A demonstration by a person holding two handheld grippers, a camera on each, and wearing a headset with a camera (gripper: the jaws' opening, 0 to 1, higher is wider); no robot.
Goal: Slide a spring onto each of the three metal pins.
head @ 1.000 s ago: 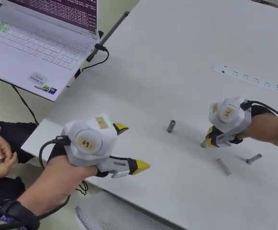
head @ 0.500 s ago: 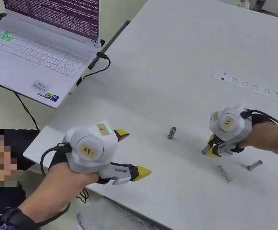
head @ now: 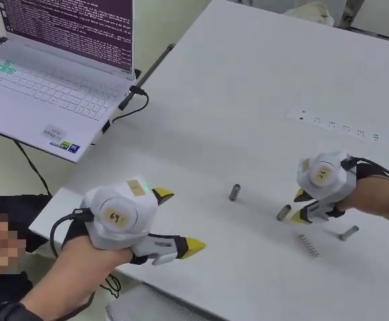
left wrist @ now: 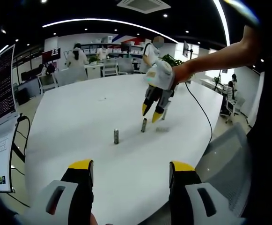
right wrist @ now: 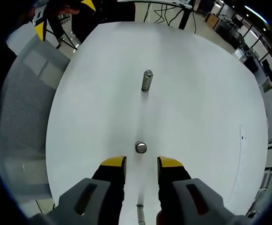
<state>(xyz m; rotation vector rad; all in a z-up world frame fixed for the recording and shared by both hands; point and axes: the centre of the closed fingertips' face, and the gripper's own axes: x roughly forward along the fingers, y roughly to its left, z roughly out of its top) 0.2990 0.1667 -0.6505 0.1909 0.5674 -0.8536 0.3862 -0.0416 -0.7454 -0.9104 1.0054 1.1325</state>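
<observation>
Two metal pins stand upright on the white table, each with a spring around it: one (head: 234,192) (left wrist: 116,136) (right wrist: 147,79) mid-table, the other (head: 284,212) (left wrist: 144,125) (right wrist: 141,147) just ahead of my right gripper (head: 300,207) (right wrist: 141,164). That gripper is open, and its yellow tips are apart from the pin. A loose spring (head: 308,245) and a bare pin (head: 348,233) lie flat close to the right gripper. My left gripper (head: 179,221) (left wrist: 132,168) hovers open and empty at the table's near edge.
An open laptop (head: 53,73) sits on a side desk at the left, with a black cable (head: 130,97) running to the table edge. A white power strip (head: 335,126) lies on the table (head: 248,100) further back. A person sits at the lower left.
My right gripper has let go of the pin with its spring and drawn back slightly; the pin now stands free. The left gripper has held its place.
</observation>
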